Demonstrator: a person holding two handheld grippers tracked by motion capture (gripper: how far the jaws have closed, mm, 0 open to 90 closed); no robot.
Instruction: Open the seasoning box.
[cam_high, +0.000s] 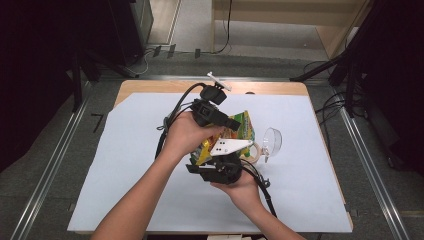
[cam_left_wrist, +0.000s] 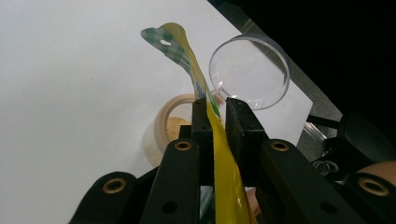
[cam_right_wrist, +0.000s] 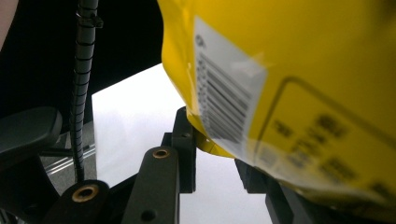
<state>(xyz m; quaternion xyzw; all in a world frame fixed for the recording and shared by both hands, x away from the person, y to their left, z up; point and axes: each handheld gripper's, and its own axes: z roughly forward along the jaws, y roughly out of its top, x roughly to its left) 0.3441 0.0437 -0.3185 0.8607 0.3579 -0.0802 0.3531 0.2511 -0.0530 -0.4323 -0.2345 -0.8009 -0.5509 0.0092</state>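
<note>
- Over the middle of the white sheet (cam_high: 125, 165), my left gripper (cam_left_wrist: 215, 109) has its two black jaws pressed together on the thin yellow edge of the snack bag (cam_left_wrist: 224, 163); the film runs straight up through the narrow gap between them.
- My left hand (cam_high: 186, 134) wraps the gripper body from above, the forearm coming in from the lower left, and the gripper points toward the right side of the table.
- My right gripper (cam_right_wrist: 217, 154) sits under the bag, its jaws pinching the bag's lower corner; in the right gripper view one jaw shows beside the yellow film and the other is half hidden behind the bag.
- My right hand (cam_high: 243, 187) cups that gripper from below, palm up, with the grey plate on top facing the camera.
- The snack bag (cam_high: 235, 135) hangs in the air between the two grippers, above the sheet, its long axis running from near me toward the far right, tilted.
- In the left gripper view the bag's checked green end (cam_left_wrist: 163, 37) points away from me and curls over.
- Just past the jaws a beige cup (cam_left_wrist: 170, 126) of tan powder stands on the sheet, and a clear round lid (cam_left_wrist: 250, 70) lies just beside it.
- The barcode label (cam_right_wrist: 224, 102) on the bag faces my right gripper's camera.
</note>
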